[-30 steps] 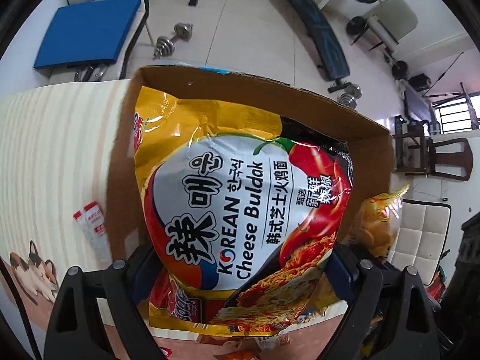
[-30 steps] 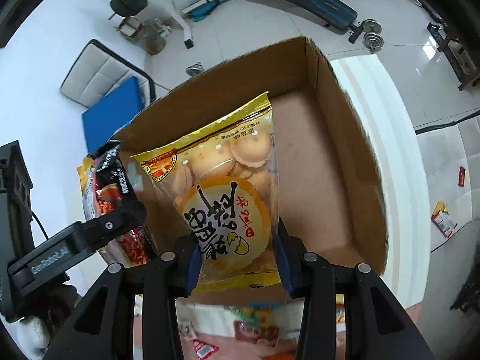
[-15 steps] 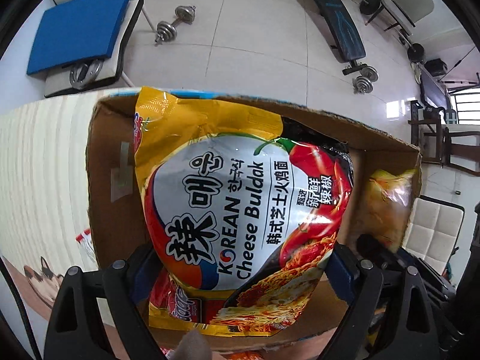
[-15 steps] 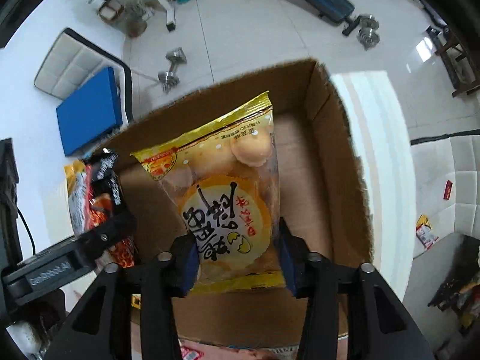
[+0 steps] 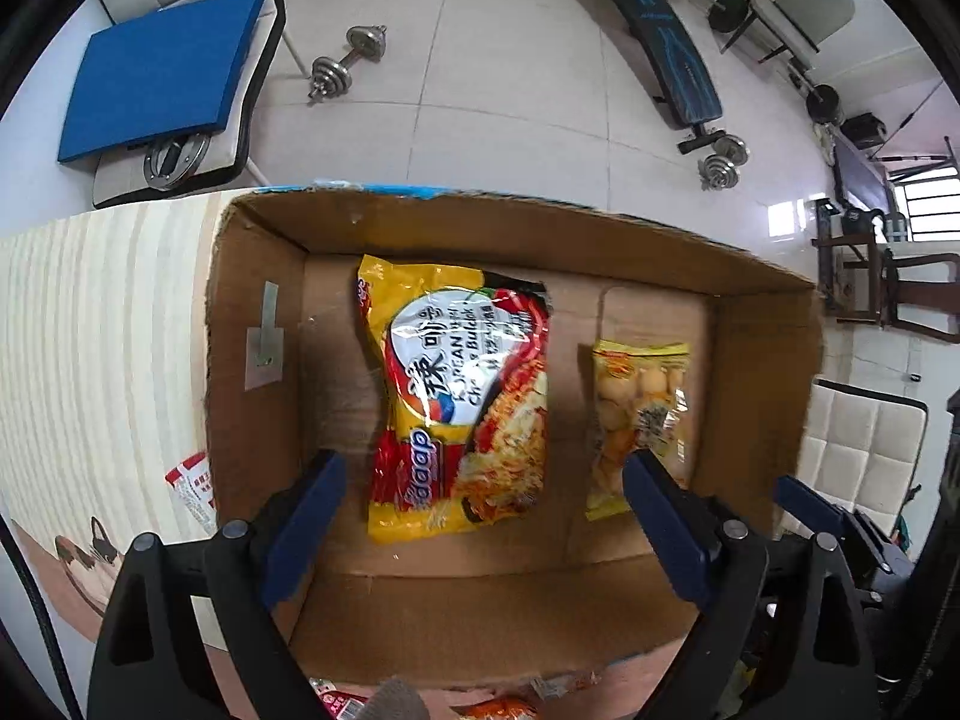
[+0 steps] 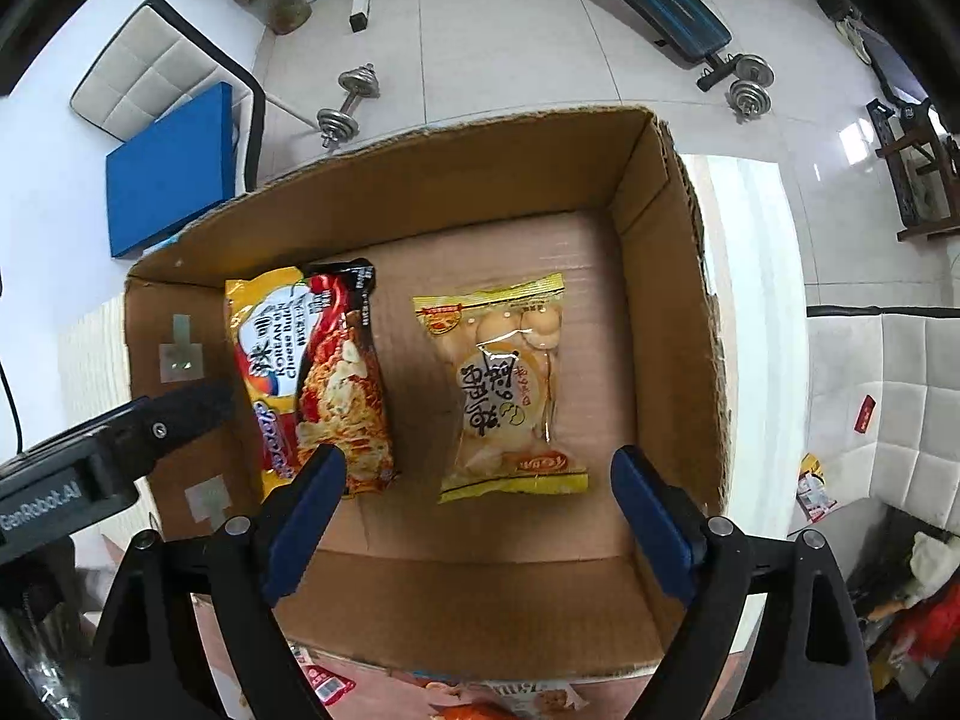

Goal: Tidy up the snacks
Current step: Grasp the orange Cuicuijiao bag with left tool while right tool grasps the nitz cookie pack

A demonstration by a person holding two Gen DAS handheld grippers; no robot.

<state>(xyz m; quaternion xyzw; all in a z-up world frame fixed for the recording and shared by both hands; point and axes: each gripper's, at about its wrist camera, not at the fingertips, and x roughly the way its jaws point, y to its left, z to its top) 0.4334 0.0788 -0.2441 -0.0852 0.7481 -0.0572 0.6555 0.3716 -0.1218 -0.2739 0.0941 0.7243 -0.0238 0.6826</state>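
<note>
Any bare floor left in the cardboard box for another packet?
Yes. Bare strips in the cardboard box: between the left wall and the noodle packet, the gap between that and the biscuit packet, and between the biscuit packet and the right wall. Far-wall strip is bare too. The near edge is crowded by the left gripper and right gripper, jaws opening, nothing held.

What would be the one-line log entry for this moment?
left gripper: open, empty | right gripper: opening, empty | noodle packet: in cardboard box | biscuit bag: beside it, apart
</note>
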